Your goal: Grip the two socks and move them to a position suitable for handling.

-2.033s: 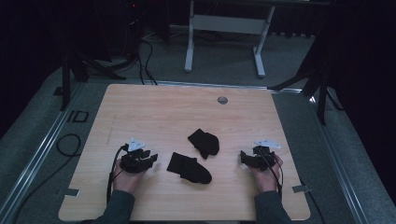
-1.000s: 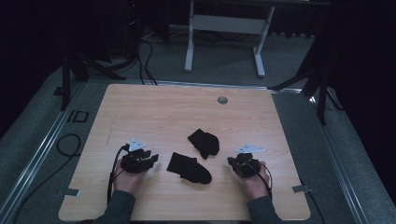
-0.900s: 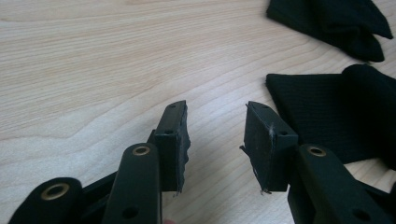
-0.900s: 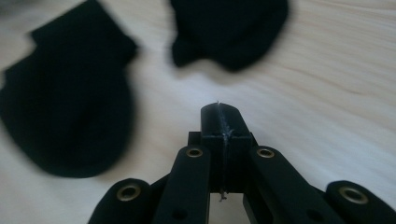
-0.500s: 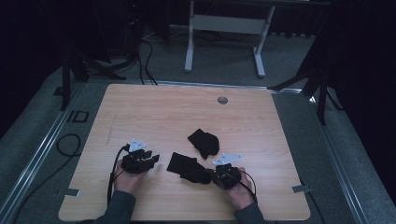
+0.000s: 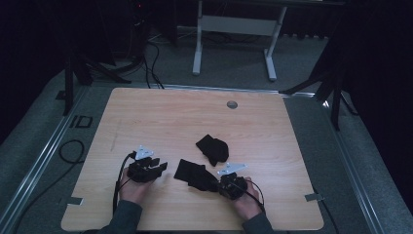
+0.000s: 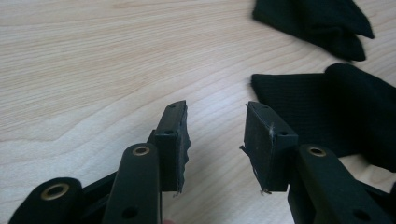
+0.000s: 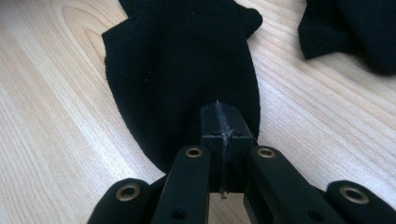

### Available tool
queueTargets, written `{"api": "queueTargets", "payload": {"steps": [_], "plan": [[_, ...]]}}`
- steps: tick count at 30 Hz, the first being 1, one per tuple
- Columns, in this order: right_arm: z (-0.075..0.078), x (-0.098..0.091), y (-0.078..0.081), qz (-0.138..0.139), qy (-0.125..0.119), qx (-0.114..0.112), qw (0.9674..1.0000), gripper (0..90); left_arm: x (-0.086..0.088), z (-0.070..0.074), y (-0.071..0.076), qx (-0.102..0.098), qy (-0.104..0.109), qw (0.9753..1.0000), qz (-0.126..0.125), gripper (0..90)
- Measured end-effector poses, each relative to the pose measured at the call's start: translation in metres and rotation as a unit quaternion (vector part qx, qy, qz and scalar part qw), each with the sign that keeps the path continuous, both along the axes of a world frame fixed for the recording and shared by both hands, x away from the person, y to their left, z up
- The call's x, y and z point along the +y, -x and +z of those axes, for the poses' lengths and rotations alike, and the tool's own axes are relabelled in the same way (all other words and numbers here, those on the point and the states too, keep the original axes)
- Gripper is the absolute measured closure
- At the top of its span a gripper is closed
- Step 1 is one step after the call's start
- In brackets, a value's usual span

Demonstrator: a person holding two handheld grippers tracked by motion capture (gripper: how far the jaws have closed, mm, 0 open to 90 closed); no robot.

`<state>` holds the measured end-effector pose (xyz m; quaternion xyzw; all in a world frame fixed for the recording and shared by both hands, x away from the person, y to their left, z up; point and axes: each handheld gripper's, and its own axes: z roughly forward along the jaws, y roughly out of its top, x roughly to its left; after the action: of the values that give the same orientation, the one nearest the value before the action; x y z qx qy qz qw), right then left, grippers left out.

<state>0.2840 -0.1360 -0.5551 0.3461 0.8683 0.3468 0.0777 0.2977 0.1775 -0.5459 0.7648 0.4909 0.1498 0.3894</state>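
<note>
Two black socks lie on the wooden table. The nearer sock lies flat, its near end under my right gripper. That gripper's jaws are pressed together on the sock's end. The farther sock is crumpled just beyond. My left gripper stands open on the table to the left of the nearer sock, a short gap away, with nothing between its pads. The farther sock shows at that view's top right.
A round cable grommet sits near the table's far edge. A black cable loops on the floor at the left. A white desk frame stands beyond the table. Bare wood surrounds the socks.
My right gripper has slid left from the table's right side to the nearer sock's end. The left gripper has stayed in place. Neither sock has moved.
</note>
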Motion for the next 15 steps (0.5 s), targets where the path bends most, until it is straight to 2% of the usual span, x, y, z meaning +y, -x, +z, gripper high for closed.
{"api": "queueTargets", "payload": {"steps": [4,10,11,12,15], "plan": [[0.000,0.000,0.000,0.000,-0.002,0.002,1.0000,89.4,-0.007,0.002,0.007,-0.004,0.006,0.9999,-0.015,60.1],[0.000,0.000,0.000,0.002,-0.001,0.001,1.0000,89.4,-0.030,-0.002,0.013,-0.005,-0.001,0.9990,-0.045,62.4],[0.000,0.001,0.000,0.002,-0.002,0.001,1.0000,89.4,-0.034,-0.003,0.013,-0.004,-0.001,0.9987,-0.051,63.9],[0.000,0.001,0.000,0.003,-0.002,0.001,1.0000,89.4,-0.043,-0.005,0.015,-0.005,-0.002,0.9980,-0.063,69.8],[0.000,0.001,0.000,0.003,-0.002,0.001,1.0000,89.4,-0.051,-0.007,0.016,-0.005,0.002,0.9972,-0.075,80.2]]}}
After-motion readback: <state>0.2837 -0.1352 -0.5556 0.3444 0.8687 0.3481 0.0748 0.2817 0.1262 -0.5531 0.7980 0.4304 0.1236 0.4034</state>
